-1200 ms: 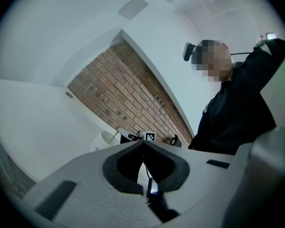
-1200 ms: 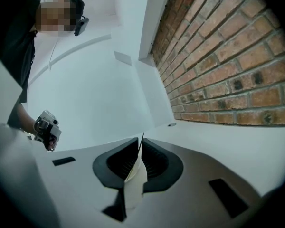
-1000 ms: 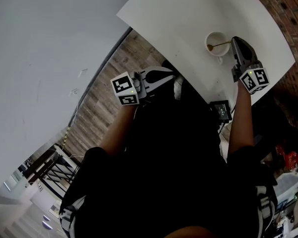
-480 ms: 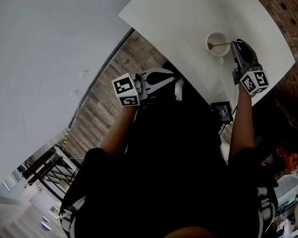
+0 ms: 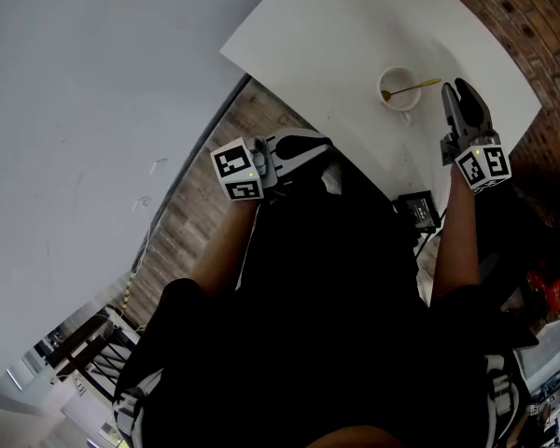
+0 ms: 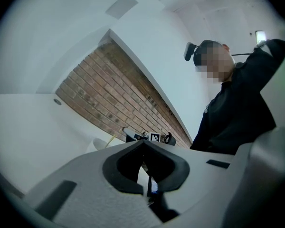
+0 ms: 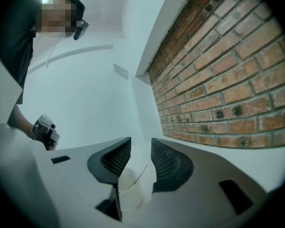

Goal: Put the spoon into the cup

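A white cup (image 5: 396, 90) stands on the white table (image 5: 336, 35), and a gold spoon (image 5: 413, 87) lies in it, bowl inside and handle leaning out over the rim to the right. My right gripper (image 5: 455, 88) is just right of the handle's end, apart from it. Its jaws have just been opening and stand open with nothing between them. In the right gripper view the cup (image 7: 127, 190) and the spoon's handle (image 7: 141, 173) show below the open right gripper (image 7: 140, 145). My left gripper (image 5: 323, 144) is shut and empty off the table's near edge; in its own view the left gripper (image 6: 143, 142) faces the cup (image 6: 99, 144).
A brick wall (image 5: 509, 12) runs behind the table's far side. A small black device (image 5: 417, 209) sits by the table's near edge, beside my right forearm. Wooden floor (image 5: 191, 203) lies to the left of the table.
The right gripper's jaws have parted and let go of the spoon's handle, and the gripper has drawn back from the cup. The spoon stays in the cup. The left gripper has kept still.
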A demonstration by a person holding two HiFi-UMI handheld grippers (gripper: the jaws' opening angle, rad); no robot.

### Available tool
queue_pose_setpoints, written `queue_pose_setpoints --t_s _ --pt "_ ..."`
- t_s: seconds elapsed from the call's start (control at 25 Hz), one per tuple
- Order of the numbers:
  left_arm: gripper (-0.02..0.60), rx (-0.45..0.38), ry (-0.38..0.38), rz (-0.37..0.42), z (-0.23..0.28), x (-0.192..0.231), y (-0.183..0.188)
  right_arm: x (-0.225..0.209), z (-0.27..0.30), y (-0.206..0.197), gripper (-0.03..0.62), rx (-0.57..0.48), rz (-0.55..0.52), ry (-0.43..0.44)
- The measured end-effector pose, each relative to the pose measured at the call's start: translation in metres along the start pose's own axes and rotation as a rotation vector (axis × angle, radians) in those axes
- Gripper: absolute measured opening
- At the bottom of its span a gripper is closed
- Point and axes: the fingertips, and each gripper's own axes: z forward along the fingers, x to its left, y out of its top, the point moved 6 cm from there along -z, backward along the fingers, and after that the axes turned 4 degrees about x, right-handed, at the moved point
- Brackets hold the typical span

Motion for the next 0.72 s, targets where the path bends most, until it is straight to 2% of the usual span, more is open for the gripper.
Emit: queue_pose_setpoints --t_s 0.24,0.32,0.44,0.56,0.72 --pt "0.015 -0.023 -0.093 0.107 -0.001 0.002 0.041 0.044 -0.026 0.057 0.112 -0.087 -0.103 -0.01" --pt "0.015 -0.037 -0.14 0.156 -0.004 0.001 0.061 0.063 -0.028 0.077 0.092 -0.117 -0.16 -0.019" --pt "0.015 -0.068 -0.199 0.224 -0.014 -0.004 0.087 0.094 -0.031 0.102 0.023 -0.158 -0.251 -0.034" --pt "0.015 -0.095 -0.258 0.259 -0.028 -0.013 0.108 0.132 -0.039 0.124 0.006 -0.198 -0.299 -0.011" --pt "0.015 -0.052 -0.362 0.375 -0.039 -0.038 0.135 0.182 -0.05 0.141 0.005 -0.223 -0.339 -0.004"
